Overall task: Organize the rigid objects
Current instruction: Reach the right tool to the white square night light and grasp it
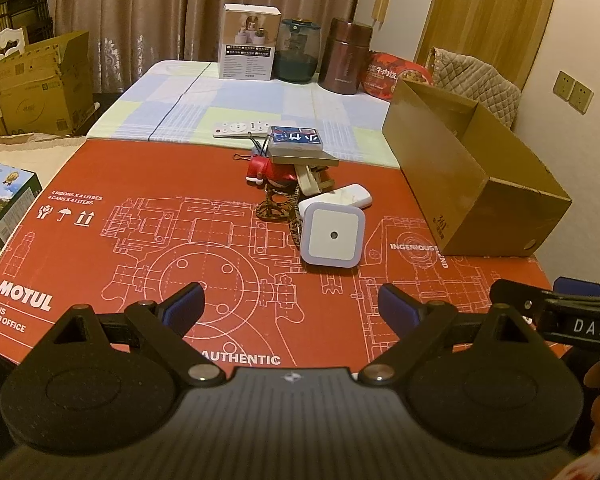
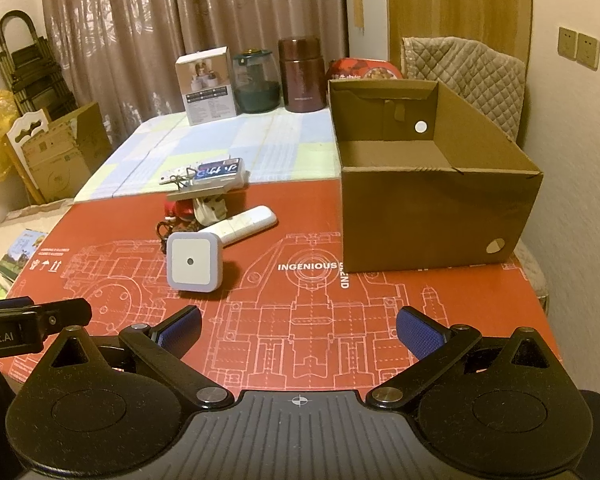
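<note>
Left gripper [image 1: 291, 307]: jaws spread wide, nothing between them; it hovers low over the red printed sheet [image 1: 140, 240] that covers the table.
Pile of small objects [image 1: 296, 168]: sits ahead of the left gripper, well apart from it, around the far edge of the red sheet; a small blue-labelled case [image 1: 295, 139] lies on top, a red figure [image 1: 260, 168] and a patterned cord [image 1: 278, 208] sit lower down.
Square night light [image 1: 333, 235]: white, tilted up, the nearest item to both grippers, ahead and slightly right of the left one, and ahead-left of the right one.
White stick-shaped device [image 2: 246, 226]: lies flat just behind the night light.
Right gripper [image 2: 299, 328]: jaws also wide apart and empty, over bare sheet.
Cardboard box [image 2: 432, 216]: open-topped, at the right of the pile; its visible interior looks empty.
Progress: seemingly at the start; nothing appears sorted yet, and every small item is left to move, presumably into the box.
</note>
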`<state>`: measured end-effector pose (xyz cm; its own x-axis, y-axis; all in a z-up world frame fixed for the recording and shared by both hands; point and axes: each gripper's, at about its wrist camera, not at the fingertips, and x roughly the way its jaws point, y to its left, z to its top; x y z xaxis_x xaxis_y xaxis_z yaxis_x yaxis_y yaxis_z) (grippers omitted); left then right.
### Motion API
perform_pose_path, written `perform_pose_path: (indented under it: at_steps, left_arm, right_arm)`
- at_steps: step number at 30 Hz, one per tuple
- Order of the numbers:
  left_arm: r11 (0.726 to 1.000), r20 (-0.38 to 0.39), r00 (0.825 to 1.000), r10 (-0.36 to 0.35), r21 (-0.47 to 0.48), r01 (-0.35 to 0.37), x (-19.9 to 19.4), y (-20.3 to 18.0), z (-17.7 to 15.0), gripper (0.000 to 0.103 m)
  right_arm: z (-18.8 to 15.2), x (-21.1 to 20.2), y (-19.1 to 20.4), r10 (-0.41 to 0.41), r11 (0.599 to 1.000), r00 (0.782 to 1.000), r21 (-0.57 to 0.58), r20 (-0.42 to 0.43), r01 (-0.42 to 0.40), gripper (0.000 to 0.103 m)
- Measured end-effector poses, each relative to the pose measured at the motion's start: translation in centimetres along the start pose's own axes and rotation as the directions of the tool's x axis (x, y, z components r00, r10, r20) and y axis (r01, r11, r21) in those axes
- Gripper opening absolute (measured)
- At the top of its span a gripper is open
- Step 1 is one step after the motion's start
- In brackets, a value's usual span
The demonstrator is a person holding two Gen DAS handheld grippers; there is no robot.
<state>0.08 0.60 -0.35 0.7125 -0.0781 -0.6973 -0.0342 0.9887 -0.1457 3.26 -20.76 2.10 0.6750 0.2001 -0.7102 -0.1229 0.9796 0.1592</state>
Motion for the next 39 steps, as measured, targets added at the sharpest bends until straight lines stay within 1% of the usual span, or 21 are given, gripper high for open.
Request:
perform_pose_path:
  at_steps: [7, 10, 13, 16, 19, 22, 24, 26, 27, 28, 30, 32, 35, 37, 39]
  left_arm:
    - [1.000, -0.012, 1.000, -0.008, -0.007, 0.008, 0.5, 0.7, 0.1, 0.092]
    - [1.000, -0.011, 1.000, 0.001, -0.016, -0.001, 0.8, 1.4, 0.4, 0.092]
    - [0.999, 0.007, 1.000, 0.025, -0.026, -0.024, 1.2, 2.4, 1.1, 0.092]
    - [0.999, 0.023, 0.999, 0.041, -0.023, -0.040, 1.8, 3.2, 2.0, 0.093]
    - [0.998, 0.049, 0.997, 0.056, -0.019, -0.055, 2.9, 4.4, 3.6, 0.093]
    - [0.999, 0.085, 0.995, 0.049, -0.006, -0.048, 4.1, 5.7, 5.6, 0.093]
    - [0.999, 0.093, 0.995, 0.045, 0.001, -0.045, 4.9, 6.5, 6.4, 0.093]
    - [0.998, 0.093, 0.994, 0.057, 0.016, -0.059, 6.0, 7.1, 7.0, 0.093]
    - [0.998, 0.092, 0.994, 0.056, 0.021, -0.058, 6.7, 7.5, 7.2, 0.093]
    - [0.998, 0.092, 0.994, 0.052, 0.020, -0.054, 7.3, 7.9, 7.4, 0.093]
    - [0.999, 0.095, 0.994, 0.051, 0.012, -0.052, 8.5, 8.6, 7.5, 0.093]
    - [0.999, 0.093, 0.995, 0.046, -0.005, -0.045, 9.5, 9.1, 7.4, 0.093]
    - [0.998, 0.048, 0.997, 0.054, -0.044, -0.052, 11.3, 9.8, 7.1, 0.093]
    - [0.998, 0.021, 0.998, 0.061, -0.035, -0.060, 12.2, 9.7, 7.0, 0.093]
    - [0.998, 0.011, 0.998, 0.061, -0.023, -0.060, 12.8, 9.5, 7.1, 0.093]
  right_arm:
    - [0.2, 0.8, 0.5, 0.007, 1.000, 1.000, -0.011, -0.001, -0.007, 0.101]
    - [0.2, 1.5, 1.0, 0.021, 1.000, 1.000, -0.017, 0.002, -0.021, 0.101]
    - [0.4, 2.5, 1.8, 0.042, 0.998, 0.999, -0.037, 0.013, -0.041, 0.101]
    - [0.8, 3.8, 2.8, 0.069, 0.996, 0.997, -0.051, 0.027, -0.067, 0.101]
    - [1.3, 5.6, 4.1, 0.097, 0.993, 0.995, -0.065, 0.034, -0.095, 0.101]
    - [1.6, 7.6, 5.4, 0.120, 0.991, 0.992, -0.067, 0.025, -0.118, 0.100]
    - [1.8, 8.8, 6.4, 0.134, 0.988, 0.991, -0.079, 0.018, -0.132, 0.100]
    - [2.0, 9.8, 7.4, 0.138, 0.986, 0.990, -0.095, 0.024, -0.135, 0.100]
    - [2.1, 10.4, 7.7, 0.136, 0.986, 0.990, -0.101, 0.028, -0.132, 0.099]
    - [2.1, 11.0, 8.0, 0.135, 0.986, 0.990, -0.104, 0.035, -0.130, 0.095]
    - [2.2, 12.1, 8.3, 0.135, 0.987, 0.990, -0.097, 0.034, -0.131, 0.090]
    - [2.2, 13.2, 8.5, 0.137, 0.987, 0.990, -0.087, 0.023, -0.135, 0.089]
    - [2.1, 14.8, 8.9, 0.137, 0.986, 0.991, -0.093, 0.005, -0.136, 0.087]
    - [2.0, 15.6, 9.2, 0.127, 0.987, 0.992, -0.102, -0.005, -0.127, 0.084]
    - [2.0, 16.3, 9.5, 0.108, 0.989, 0.994, -0.104, -0.008, -0.108, 0.080]
